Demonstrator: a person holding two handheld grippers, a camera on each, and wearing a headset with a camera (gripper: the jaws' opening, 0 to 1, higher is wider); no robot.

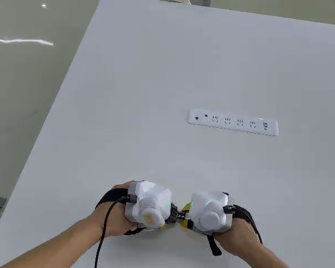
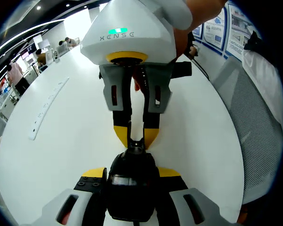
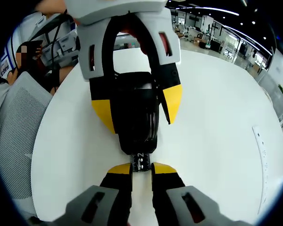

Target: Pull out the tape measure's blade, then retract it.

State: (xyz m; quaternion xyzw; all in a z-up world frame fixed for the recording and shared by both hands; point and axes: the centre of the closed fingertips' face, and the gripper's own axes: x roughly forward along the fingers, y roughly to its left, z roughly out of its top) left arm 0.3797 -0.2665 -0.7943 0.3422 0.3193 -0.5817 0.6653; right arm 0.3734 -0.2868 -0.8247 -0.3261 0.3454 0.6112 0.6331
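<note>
At the near edge of a white table [image 1: 156, 84], seen from the head view, a person's two hands bring the left gripper [image 1: 166, 216] and the right gripper [image 1: 187, 219] nose to nose, with the black tape measure [image 1: 177, 214] just showing between them. A white power strip [image 1: 233, 121] lies well apart, farther up the table.

From the left gripper view, the left gripper's yellow-tipped jaws are clamped on either side of the tape measure's black case, which sits low in the middle of the picture. Opposite, the right gripper's jaws come down almost closed, pinching at the mouth of the case. A grey mesh chair [image 2: 254, 122] stands beside the table.

From the right gripper view, the right gripper's jaws are shut to a narrow gap on the blade [image 3: 140, 162] — a short stretch with printed marks and a "2" shows between case and jaw tips. Beyond them the left gripper grips the case from both sides — blade barely drawn out.
</note>
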